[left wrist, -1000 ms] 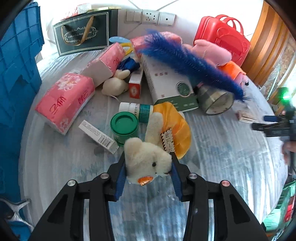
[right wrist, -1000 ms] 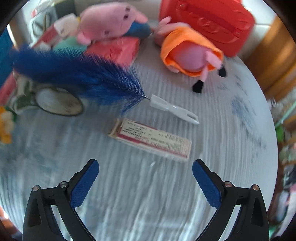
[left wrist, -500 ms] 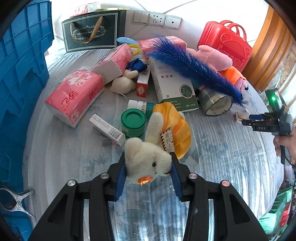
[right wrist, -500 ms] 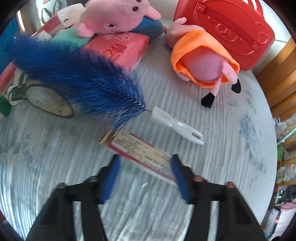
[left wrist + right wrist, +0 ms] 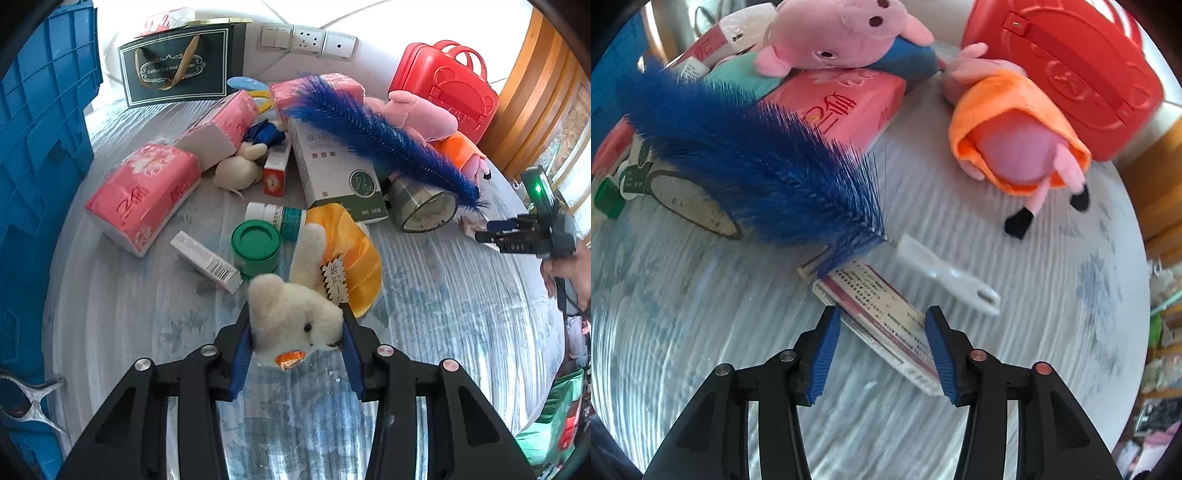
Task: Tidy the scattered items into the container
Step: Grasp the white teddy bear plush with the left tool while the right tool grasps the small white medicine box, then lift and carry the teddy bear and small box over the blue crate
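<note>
Two grippers are at work on our table. Our left gripper (image 5: 295, 350) is clamped on a cream plush bear (image 5: 291, 317), held just above the patterned tablecloth (image 5: 110, 314). Our right gripper (image 5: 882, 350) straddles a flat red-and-white carton (image 5: 875, 314), its jaws opening, the pads close beside the carton's edges. A blue bristle brush (image 5: 757, 155) overlaps the carton's far end. The blue crate (image 5: 37, 147) stands at the table's left edge.
</note>
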A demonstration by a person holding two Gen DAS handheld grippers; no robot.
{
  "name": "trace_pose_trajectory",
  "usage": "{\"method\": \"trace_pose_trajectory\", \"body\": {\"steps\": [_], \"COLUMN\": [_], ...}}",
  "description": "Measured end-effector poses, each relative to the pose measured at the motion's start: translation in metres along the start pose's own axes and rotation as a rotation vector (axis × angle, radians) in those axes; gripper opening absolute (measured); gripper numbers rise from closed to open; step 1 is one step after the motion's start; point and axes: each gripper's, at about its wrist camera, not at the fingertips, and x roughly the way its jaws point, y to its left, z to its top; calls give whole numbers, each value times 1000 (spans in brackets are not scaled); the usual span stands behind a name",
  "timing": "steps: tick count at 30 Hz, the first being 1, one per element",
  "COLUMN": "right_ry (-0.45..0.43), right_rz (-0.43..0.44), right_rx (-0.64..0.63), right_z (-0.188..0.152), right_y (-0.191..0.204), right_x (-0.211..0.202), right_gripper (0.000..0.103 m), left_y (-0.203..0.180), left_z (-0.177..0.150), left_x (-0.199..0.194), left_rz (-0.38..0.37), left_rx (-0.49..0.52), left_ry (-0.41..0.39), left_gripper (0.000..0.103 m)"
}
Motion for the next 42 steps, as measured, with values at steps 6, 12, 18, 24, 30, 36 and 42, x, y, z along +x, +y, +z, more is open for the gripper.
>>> {"method": "trace_pose_trajectory", "body": {"steps": [6, 12, 18, 24, 30, 36, 42], "right_ry": [76, 74, 65, 59, 37, -4, -64], "right_rz": [80, 133, 146, 174, 177, 131, 99], "right_rx": [-49, 17, 73, 145, 183, 274, 321], "right_z": [3, 0, -18, -44, -60, -41, -39], "right_y": [-8, -22, -16, 1, 31, 52, 41], "right_x": [17, 16, 12, -4, -41, -95, -153], "right_gripper": [64, 22, 18, 18, 18, 18, 18], "left_y": [4, 1, -4, -7, -13, -21, -29], "left_z": [0, 3, 10, 16, 21, 29, 40], "left_x": [-1, 0, 0, -4, -16, -37, -68], "left_rz": [11, 6, 1, 5, 16, 21, 18], "left_rx": [-18, -16, 3, 13, 36, 63, 80], "left_ry": [-4, -8, -9, -14, -27, -60, -106], "left_gripper": [42, 42, 42, 42, 42, 42, 42]}}
